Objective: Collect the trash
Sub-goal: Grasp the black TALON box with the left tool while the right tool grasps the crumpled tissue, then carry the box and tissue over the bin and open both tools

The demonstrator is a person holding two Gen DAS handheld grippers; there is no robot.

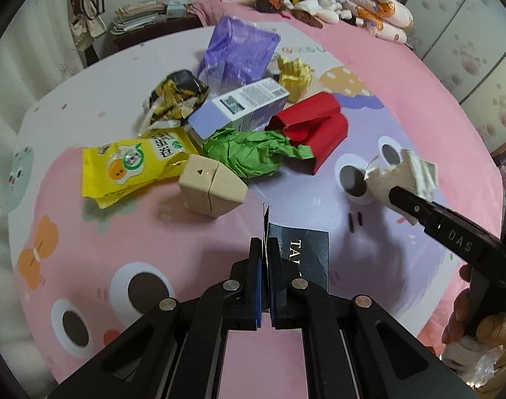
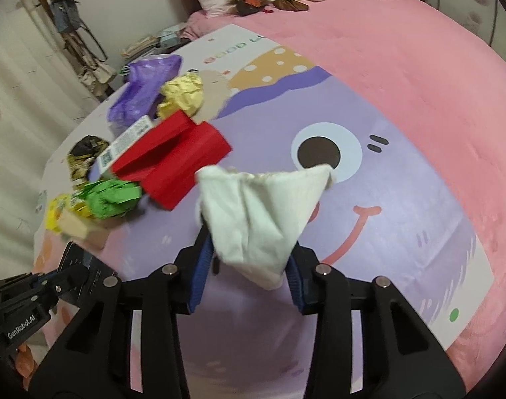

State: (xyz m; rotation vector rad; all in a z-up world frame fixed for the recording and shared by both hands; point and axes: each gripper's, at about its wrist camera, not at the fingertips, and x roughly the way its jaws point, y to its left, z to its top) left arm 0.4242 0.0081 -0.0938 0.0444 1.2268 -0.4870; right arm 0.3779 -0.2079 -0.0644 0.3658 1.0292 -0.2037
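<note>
My left gripper (image 1: 265, 246) is shut on the edge of a thin dark blue card (image 1: 306, 252) with gold lettering, held just over the cartoon bedspread. My right gripper (image 2: 249, 249) is shut on a crumpled white tissue (image 2: 259, 206), which bulges up between its blue pads. In the left wrist view the same tissue (image 1: 402, 176) hangs at the tip of the right gripper at the right edge. Beyond both lies a pile of trash: a yellow snack bag (image 1: 136, 166), a beige box (image 1: 213, 186), green crumpled paper (image 1: 249, 153) and a red box (image 1: 313, 129).
Further back in the pile are a white-and-purple carton (image 1: 243, 106), a black-and-yellow wrapper (image 1: 176, 96), a purple plastic bag (image 1: 239, 50) and yellow crumpled paper (image 1: 296, 73). Plush toys (image 1: 306, 0) and a pillow lie at the bed's head. A hand (image 1: 485, 329) grips the right tool.
</note>
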